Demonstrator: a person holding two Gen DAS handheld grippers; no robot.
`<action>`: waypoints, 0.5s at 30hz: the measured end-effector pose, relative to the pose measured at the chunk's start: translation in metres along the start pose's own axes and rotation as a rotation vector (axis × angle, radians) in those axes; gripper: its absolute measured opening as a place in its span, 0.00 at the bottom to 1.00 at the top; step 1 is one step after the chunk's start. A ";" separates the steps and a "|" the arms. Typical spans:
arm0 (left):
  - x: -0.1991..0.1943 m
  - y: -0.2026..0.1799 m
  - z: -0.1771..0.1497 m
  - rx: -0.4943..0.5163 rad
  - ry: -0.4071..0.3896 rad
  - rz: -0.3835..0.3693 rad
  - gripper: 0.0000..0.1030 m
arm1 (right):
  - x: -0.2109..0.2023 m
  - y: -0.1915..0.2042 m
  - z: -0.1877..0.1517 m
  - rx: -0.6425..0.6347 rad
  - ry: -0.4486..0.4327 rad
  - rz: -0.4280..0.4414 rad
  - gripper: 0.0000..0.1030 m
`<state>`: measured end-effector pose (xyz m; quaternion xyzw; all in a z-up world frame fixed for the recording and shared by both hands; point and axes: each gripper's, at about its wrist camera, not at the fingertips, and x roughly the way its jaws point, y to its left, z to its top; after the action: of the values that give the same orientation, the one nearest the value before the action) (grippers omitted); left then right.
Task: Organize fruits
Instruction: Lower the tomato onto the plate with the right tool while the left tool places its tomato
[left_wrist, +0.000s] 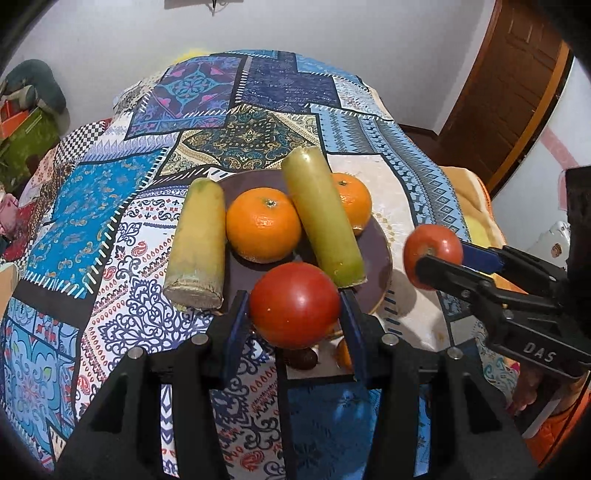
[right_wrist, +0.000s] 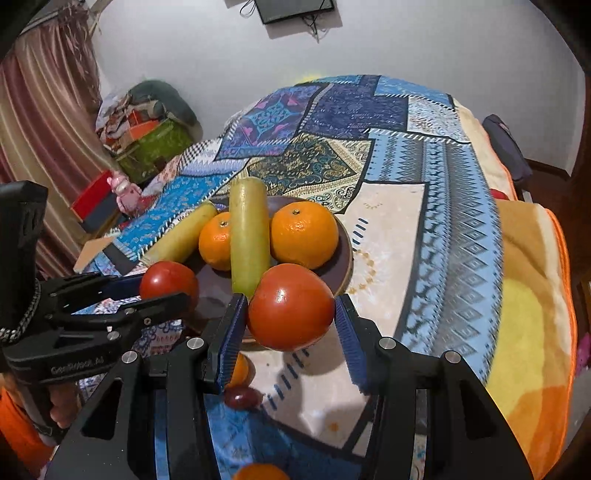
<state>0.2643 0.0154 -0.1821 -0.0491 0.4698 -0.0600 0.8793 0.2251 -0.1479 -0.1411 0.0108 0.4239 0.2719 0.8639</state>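
Note:
A dark plate (left_wrist: 380, 254) on the patchwork cloth holds two oranges (left_wrist: 263, 224) (left_wrist: 352, 201) and a green sugarcane piece (left_wrist: 322, 217). A second cane piece (left_wrist: 197, 245) rests against its left rim. My left gripper (left_wrist: 293, 308) is shut on a red tomato (left_wrist: 294, 304) above the plate's near edge. My right gripper (right_wrist: 291, 308) is shut on another tomato (right_wrist: 290, 305), just right of the plate (right_wrist: 341, 258). Each gripper shows in the other view: the right one (left_wrist: 437, 254), the left one (right_wrist: 166, 286).
A dark grape (right_wrist: 242, 397) and a small orange (right_wrist: 240, 369) lie on the cloth below my grippers; another orange (right_wrist: 260, 472) shows at the bottom edge. Boxes and bedding (right_wrist: 147, 136) are stacked beyond the left side. A wooden door (left_wrist: 517, 85) stands at right.

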 end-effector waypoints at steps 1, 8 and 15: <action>0.002 0.000 0.000 0.001 0.001 0.001 0.47 | 0.003 0.000 0.001 -0.005 0.004 -0.003 0.44; 0.016 0.000 0.003 0.006 0.010 0.008 0.47 | 0.024 -0.003 0.007 -0.005 0.039 -0.019 0.44; 0.023 -0.002 0.005 0.018 0.013 0.000 0.47 | 0.032 -0.004 0.008 -0.012 0.053 -0.019 0.44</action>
<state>0.2808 0.0098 -0.1981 -0.0409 0.4751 -0.0643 0.8767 0.2488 -0.1341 -0.1600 -0.0056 0.4451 0.2664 0.8549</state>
